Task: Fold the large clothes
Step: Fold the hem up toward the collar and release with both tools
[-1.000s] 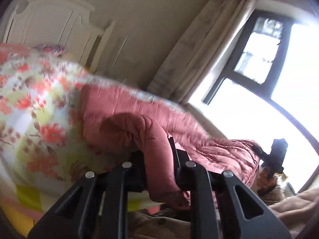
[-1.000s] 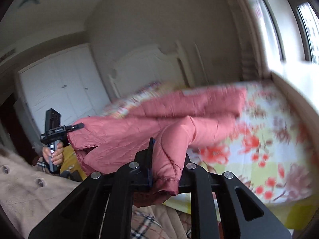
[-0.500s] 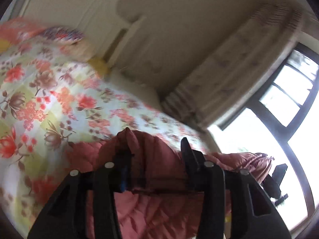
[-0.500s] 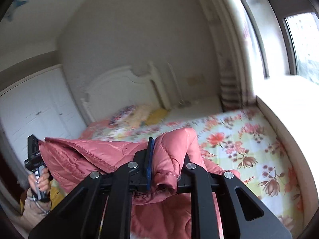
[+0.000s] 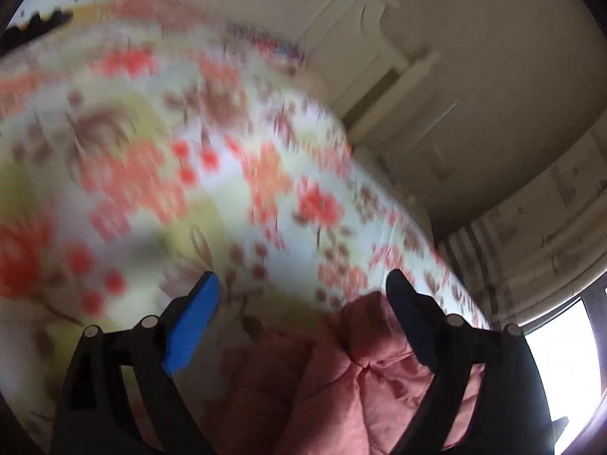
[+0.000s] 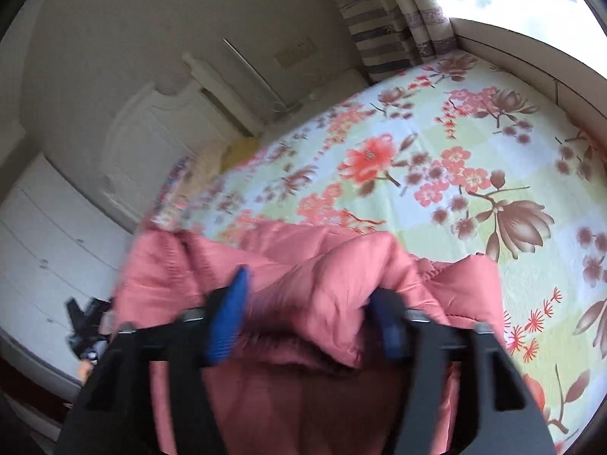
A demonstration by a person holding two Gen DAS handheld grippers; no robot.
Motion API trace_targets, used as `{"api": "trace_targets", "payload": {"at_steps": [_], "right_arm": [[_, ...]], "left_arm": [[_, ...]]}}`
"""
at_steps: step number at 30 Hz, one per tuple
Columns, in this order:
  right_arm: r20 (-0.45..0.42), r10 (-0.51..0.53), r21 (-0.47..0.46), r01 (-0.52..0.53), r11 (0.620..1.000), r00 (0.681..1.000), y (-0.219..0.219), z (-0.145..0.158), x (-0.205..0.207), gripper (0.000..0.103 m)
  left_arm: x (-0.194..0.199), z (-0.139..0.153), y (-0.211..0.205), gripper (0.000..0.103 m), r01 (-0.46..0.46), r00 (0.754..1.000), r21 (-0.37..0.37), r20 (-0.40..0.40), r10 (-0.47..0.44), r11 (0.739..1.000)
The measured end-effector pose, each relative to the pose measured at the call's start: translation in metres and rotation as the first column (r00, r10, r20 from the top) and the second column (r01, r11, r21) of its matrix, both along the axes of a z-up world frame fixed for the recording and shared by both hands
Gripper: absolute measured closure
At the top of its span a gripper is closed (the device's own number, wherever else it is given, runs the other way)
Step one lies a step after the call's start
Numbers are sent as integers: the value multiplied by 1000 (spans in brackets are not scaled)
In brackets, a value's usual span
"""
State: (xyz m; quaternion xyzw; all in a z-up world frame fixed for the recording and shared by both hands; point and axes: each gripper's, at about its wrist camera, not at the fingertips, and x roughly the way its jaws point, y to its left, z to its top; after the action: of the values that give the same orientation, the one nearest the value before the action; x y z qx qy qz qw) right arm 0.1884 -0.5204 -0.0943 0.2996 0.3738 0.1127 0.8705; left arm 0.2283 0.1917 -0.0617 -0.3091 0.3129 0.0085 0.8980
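Lying just ahead of and beneath both claws, the pink quilted jacket (image 6: 303,276) rests on the floral bedspread (image 6: 436,151), and the coming move looks to turn on its long axis, which runs crosswise in front of the right gripper (image 6: 307,307) toward the left gripper (image 5: 299,292). The right gripper's jaws stand apart with a puffed fold of the jacket bulging up between them; the pads look to touch the fabric without pinching it, though motion blur leaves this uncertain. The left gripper is spread wide, its blue pad (image 5: 189,326) clear of cloth, and the jacket (image 5: 360,371) sits below and toward its far-side finger, so neither claw has a hold. By my judgement the right is better placed to regrasp. Its view shows the jacket's spread, with the other handheld tool (image 6: 85,326) at the far end; the left view is smeared and shows only a bunched corner, but makes its own wide jaws plain.
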Motion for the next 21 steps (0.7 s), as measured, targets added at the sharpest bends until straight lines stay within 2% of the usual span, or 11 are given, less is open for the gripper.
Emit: {"api": "trace_targets", "payload": {"at_steps": [4, 6, 8, 11, 13, 15, 16, 18, 19, 20, 21], "right_arm": [[219, -78, 39, 71, 997, 973, -15, 65, -40, 7], [285, -89, 13, 89, 996, 954, -12, 90, -53, 7], [334, -45, -63, 70, 996, 941, 4, 114, -61, 7], [357, 42, -284, 66, 957, 933, 50, 137, -60, 7], [310, 81, -448, 70, 891, 947, 79, 133, -52, 7], [233, 89, -527, 49, 849, 968, 90, 114, -42, 8], [187, 84, -542, 31, 840, 979, 92, 98, -37, 8], [94, 69, -559, -4, 829, 993, 87, 60, -33, 8], [23, 54, -599, -29, 800, 998, 86, 32, -29, 8], [-35, 39, -645, -52, 762, 999, 84, 5, -28, 6], [-51, 53, -652, -74, 754, 997, 79, -19, -31, 5]], "left_arm": [[-38, 61, -17, 4, -47, 982, 158, 190, 17, 986], [-48, 90, -44, 2, -27, 964, 251, 263, -41, 968], [-49, 106, -77, 2, 18, 955, 351, 272, -120, 936], [-46, 111, -135, 2, 93, 947, 537, 213, -241, 839], [-41, 100, -163, 2, 100, 949, 648, 167, -269, 755], [-32, 67, -186, 2, 139, 956, 753, 68, -286, 643], [-29, 53, -188, 2, 157, 959, 774, 30, -283, 614], [-10, -2, -184, 2, 195, 975, 839, -111, -192, 508], [-3, -24, -179, 2, 223, 973, 836, -159, -167, 501], [-1, -35, -168, 2, 268, 963, 786, -198, -184, 557], [-1, -34, -151, 2, 276, 961, 716, -205, -186, 641]]}}
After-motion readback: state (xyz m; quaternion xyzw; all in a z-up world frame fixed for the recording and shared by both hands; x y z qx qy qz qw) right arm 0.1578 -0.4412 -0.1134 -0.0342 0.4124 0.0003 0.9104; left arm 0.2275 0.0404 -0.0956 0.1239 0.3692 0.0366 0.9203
